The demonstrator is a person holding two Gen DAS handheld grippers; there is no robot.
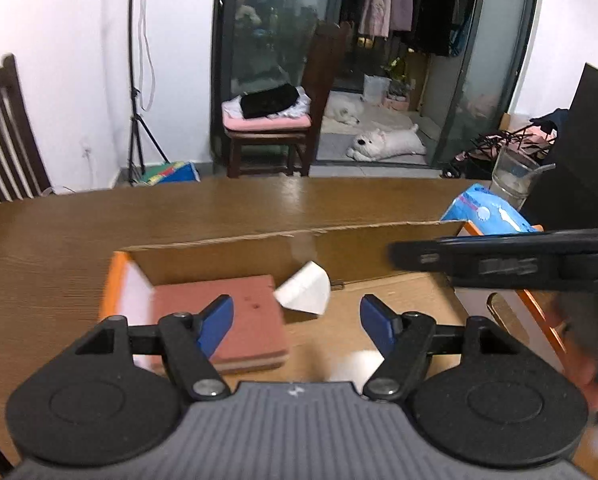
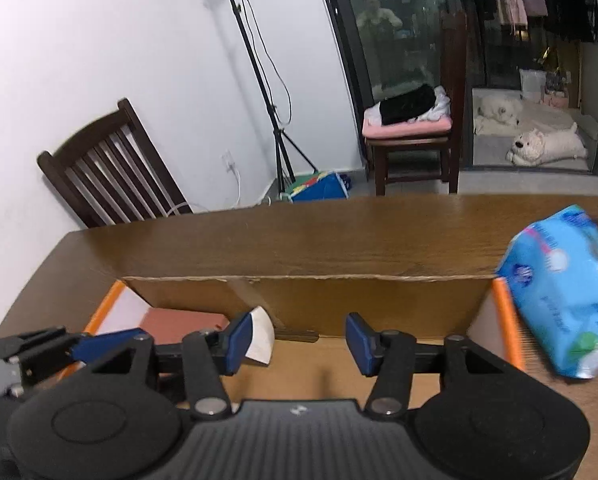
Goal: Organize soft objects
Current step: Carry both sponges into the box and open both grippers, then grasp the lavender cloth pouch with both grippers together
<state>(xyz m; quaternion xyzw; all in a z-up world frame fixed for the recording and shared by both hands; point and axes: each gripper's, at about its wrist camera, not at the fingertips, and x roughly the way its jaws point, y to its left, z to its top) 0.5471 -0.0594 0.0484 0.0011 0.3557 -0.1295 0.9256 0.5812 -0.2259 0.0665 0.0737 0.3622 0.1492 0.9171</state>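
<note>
An open cardboard box (image 1: 235, 248) with orange edges lies on the wooden table (image 1: 219, 204). Inside it lie a reddish-brown sponge pad (image 1: 235, 320) at the left and a white folded piece (image 1: 305, 290) beside it. My left gripper (image 1: 297, 320) is open and empty, above the box. The right gripper's body (image 1: 519, 264) crosses the right side of that view. In the right wrist view my right gripper (image 2: 297, 342) is open and empty over the box (image 2: 339, 300); the pad (image 2: 183, 326) and white piece (image 2: 261, 338) lie behind its left finger. A blue tissue pack (image 2: 559, 288) lies outside the box, right.
A glass (image 1: 513, 178) stands behind the tissue pack (image 1: 485, 212) at the table's right. A dark object (image 1: 579, 152) stands at the far right. Wooden chairs stand at the left (image 2: 107, 168) and beyond the table (image 1: 275, 128). A tripod (image 1: 137, 80) stands by the wall.
</note>
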